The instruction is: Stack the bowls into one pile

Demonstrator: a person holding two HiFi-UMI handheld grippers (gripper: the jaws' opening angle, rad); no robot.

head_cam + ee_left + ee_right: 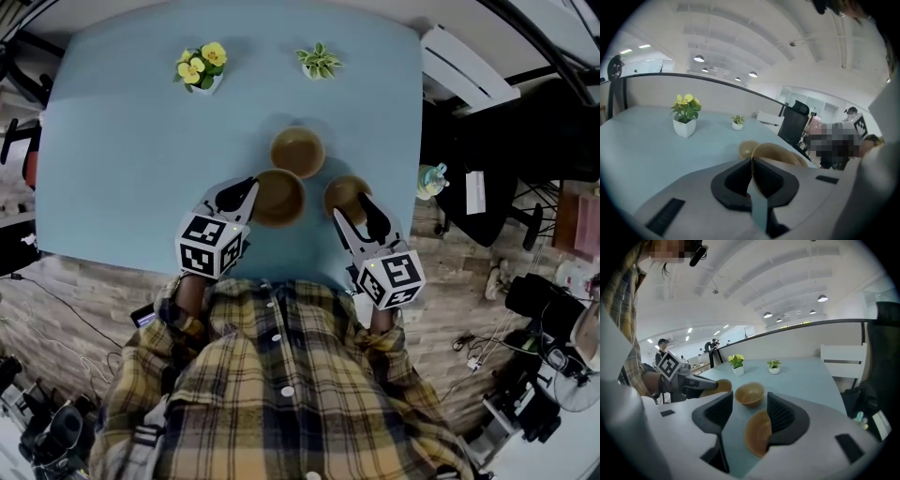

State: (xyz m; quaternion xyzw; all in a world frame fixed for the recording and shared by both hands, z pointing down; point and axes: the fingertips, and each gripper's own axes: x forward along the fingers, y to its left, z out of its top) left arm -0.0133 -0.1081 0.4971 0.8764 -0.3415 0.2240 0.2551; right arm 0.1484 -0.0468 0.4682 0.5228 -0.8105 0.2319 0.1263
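Three brown bowls sit close together on the blue table (pixel 131 159). My left gripper (pixel 246 193) is shut on the near-left rim of the left bowl (pixel 278 197); in the left gripper view its jaws (pixel 752 161) pinch that thin rim, with the bowl (pixel 780 152) beyond them. The far bowl (pixel 297 150) stands free just behind. My right gripper (pixel 356 216) is open at the right bowl (pixel 345 195). In the right gripper view this bowl (pixel 757 432) lies between the spread jaws, its rim against the right finger (pixel 780 416).
A white pot of yellow flowers (pixel 202 67) and a small green plant (pixel 319 61) stand at the table's far side. A white chair (pixel 464 70) and a black office chair (pixel 794 123) stand off the right edge. The near edge runs just under my grippers.
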